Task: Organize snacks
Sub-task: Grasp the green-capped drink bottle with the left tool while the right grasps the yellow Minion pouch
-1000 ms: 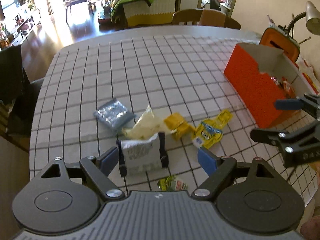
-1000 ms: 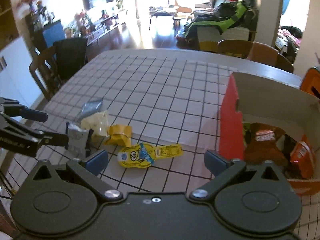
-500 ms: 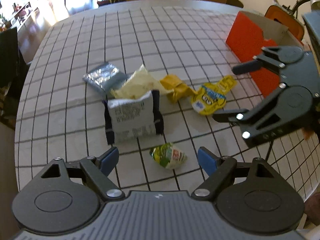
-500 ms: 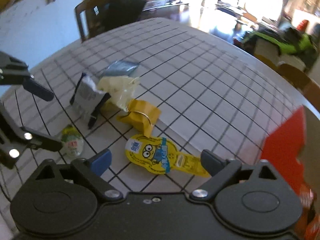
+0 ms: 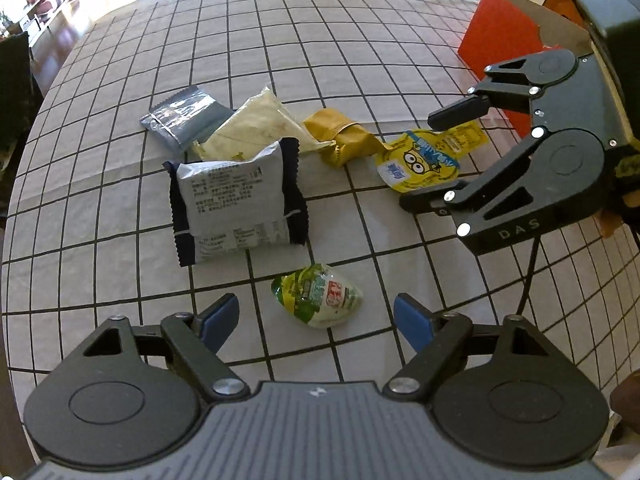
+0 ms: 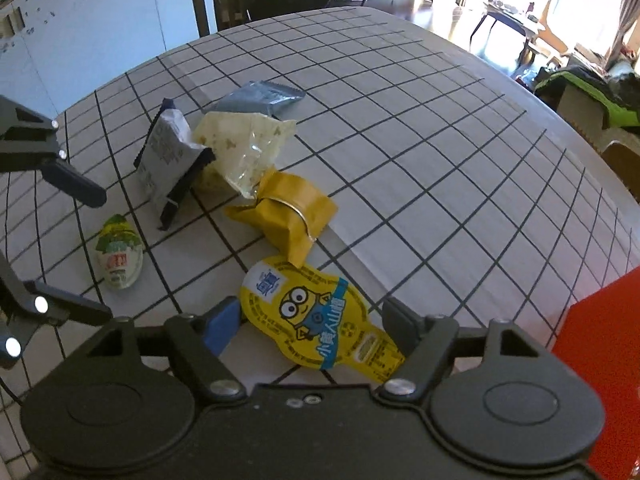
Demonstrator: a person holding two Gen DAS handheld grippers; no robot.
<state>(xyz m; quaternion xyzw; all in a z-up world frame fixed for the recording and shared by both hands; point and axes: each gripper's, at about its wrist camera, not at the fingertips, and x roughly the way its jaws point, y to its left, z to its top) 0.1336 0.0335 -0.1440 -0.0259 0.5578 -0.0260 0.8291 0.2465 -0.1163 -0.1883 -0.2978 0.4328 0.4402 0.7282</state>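
Covering a round table (image 5: 320,40), grid-checked cloth, sunlit living room behind

I saw the cartoon pouch (image 6: 316,316) lying between my right gripper's (image 6: 312,322) fingers on the surface (image 6: 400,128), the box (image 6: 600,360) to its right.

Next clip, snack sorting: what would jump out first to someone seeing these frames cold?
Probably the two open grippers poised over loose snacks on the checked tablecloth: the left gripper straddles a small green-and-white packet, while the right gripper, whose jaws have just been closing, brackets a yellow cartoon pouch without visibly pressing it. A bright red box stands at the table's far right.
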